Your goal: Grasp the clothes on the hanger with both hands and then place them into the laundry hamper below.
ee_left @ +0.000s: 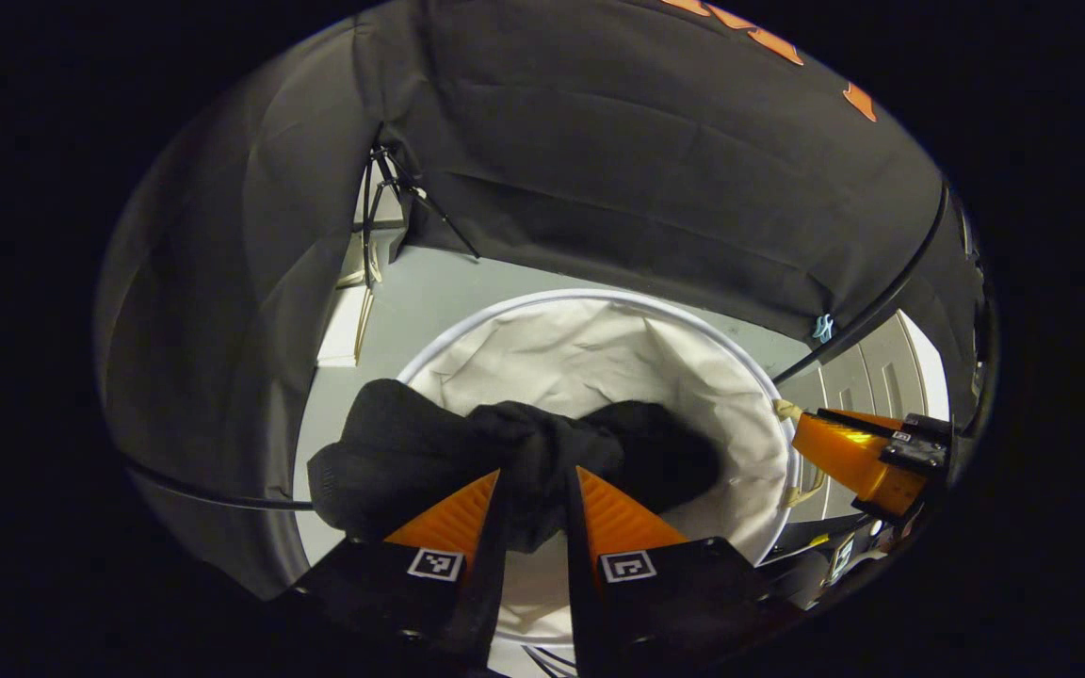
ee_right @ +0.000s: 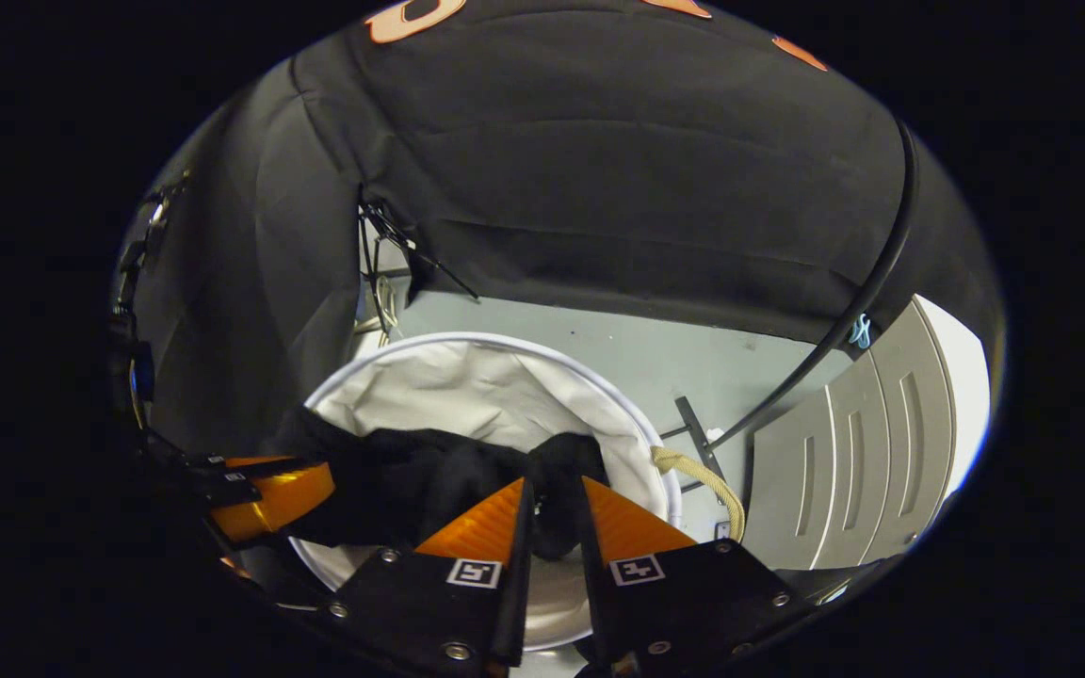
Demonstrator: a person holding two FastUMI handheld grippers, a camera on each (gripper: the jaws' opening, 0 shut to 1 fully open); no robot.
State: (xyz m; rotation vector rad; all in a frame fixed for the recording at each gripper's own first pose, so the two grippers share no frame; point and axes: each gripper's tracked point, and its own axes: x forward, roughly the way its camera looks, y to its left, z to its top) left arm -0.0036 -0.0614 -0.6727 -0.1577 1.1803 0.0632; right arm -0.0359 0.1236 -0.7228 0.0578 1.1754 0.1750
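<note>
Left gripper (ee_left: 537, 471) and right gripper (ee_right: 557, 482) fingers each clamp black garment (ee_left: 411, 452) over white hamper (ee_left: 599, 348); rope handle (ee_right: 707, 476) plain from right gripper view.

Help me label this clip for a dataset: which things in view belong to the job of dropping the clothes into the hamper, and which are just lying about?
Part of the job:
- black garment, bunched over the hamper
- white laundry hamper
- left gripper, shut on the garment
- right gripper, shut on the garment

Just lying about:
- black cable
- grey panelled door
- rope handle beside the hamper's rim
</note>
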